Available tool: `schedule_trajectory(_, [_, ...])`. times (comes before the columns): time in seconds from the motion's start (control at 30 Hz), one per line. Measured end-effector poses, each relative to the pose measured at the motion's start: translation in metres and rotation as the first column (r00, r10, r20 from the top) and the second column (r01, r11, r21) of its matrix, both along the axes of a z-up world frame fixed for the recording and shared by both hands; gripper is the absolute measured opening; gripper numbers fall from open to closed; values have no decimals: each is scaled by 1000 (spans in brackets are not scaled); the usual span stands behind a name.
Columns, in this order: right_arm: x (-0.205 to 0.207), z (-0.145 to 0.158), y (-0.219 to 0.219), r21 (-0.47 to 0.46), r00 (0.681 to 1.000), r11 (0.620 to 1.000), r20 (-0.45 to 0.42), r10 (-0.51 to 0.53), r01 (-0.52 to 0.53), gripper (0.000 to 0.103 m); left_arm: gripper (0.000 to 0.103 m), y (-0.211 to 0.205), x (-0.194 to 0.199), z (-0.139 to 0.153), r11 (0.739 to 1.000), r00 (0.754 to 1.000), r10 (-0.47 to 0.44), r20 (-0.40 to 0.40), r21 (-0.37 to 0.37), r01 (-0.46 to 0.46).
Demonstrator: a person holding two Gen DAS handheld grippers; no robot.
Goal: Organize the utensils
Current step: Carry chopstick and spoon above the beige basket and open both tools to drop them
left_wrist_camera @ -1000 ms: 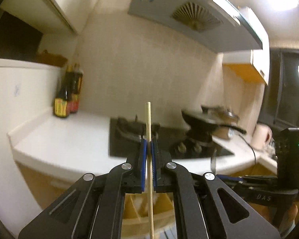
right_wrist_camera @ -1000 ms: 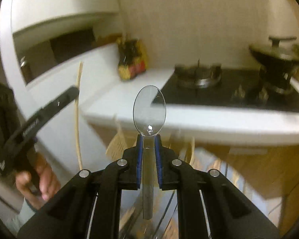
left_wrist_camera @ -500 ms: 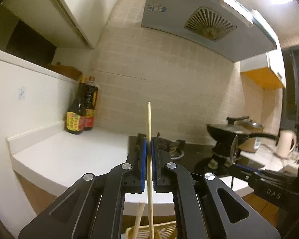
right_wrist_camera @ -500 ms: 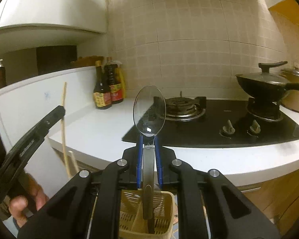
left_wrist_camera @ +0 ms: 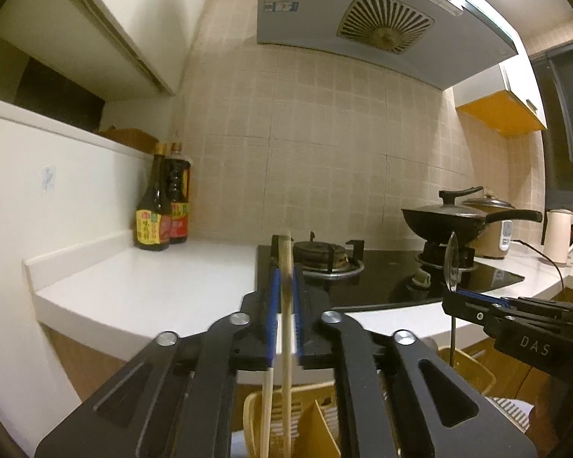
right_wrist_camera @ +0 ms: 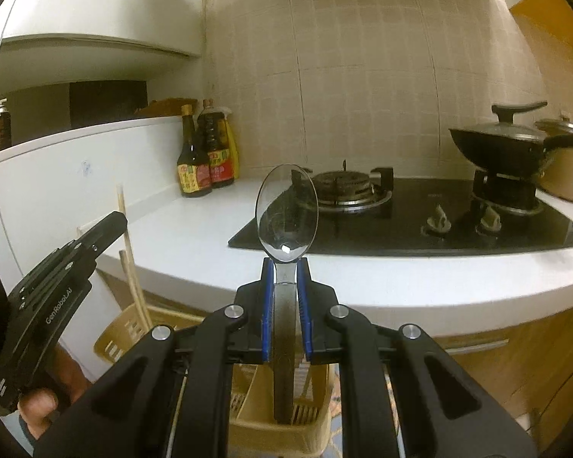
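Your left gripper [left_wrist_camera: 284, 267], a little open, has the chopstick [left_wrist_camera: 286, 343] loose between its pads; your right gripper [right_wrist_camera: 285, 267] clamps the spoon [right_wrist_camera: 286, 210] over the basket [right_wrist_camera: 282, 435].

Matte black plastic is forming both handheld grippers, the left gripper [left_wrist_camera: 283, 297] and the right gripper [right_wrist_camera: 285, 290], each showing blue pads [left_wrist_camera: 273, 305] lining its fingers, round silver screws [right_wrist_camera: 233, 311] at the linkage joints and long triangular cut-outs in the arms. White lettering is reading "GenRobot.AI" and "DAS" along their sides. Bare skin of the person's left hand [right_wrist_camera: 44, 397] is showing.
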State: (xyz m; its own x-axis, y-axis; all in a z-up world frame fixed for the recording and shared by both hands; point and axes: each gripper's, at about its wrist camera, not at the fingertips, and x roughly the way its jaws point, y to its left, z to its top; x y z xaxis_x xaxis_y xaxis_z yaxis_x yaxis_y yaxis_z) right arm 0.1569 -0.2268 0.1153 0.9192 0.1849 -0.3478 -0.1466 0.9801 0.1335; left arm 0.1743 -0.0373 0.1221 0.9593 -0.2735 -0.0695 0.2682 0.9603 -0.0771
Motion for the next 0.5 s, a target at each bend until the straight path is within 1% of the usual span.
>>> schedule_trajectory(0.03, [-2,-1,-2,12,1000,1000,-13,11,-11,12,24,3,-3,0,1000,1000,-2,-7,-9,2])
schedule_trajectory(0.1, [-8,-2,-5,31,999,999,-33,23,-22,16,28,11,-9,1,999,1000,-7,-20,-32,6])
schedule_trajectory(0.2, [-21,-3,-10,45,998,999,-57,34,-31,18,28,17,-18,5,999,999,-25,-42,-47,23])
schedule_trajectory(0.23, [-25,-3,-11,45,997,998,-63,36,-33,20,31,21,-24,8,998,998,-33,-52,-49,31])
schedule_trajectory(0.27, [-32,-2,-12,46,997,998,-70,40,-37,26,33,23,-26,10,998,997,-40,-58,-53,37])
schedule_trajectory(0.3, [-37,-1,-13,44,996,998,-74,39,-36,27,36,27,-32,12,997,996,-50,-72,-62,46])
schedule_trajectory(0.4, [-52,3,-14,46,995,998,-95,42,-38,27,36,34,-42,17,994,990,-79,-113,-83,69])
schedule_trajectory(0.5, [-68,9,-14,45,990,998,-131,55,-49,27,36,41,-56,25,989,974,-126,-188,-99,108])
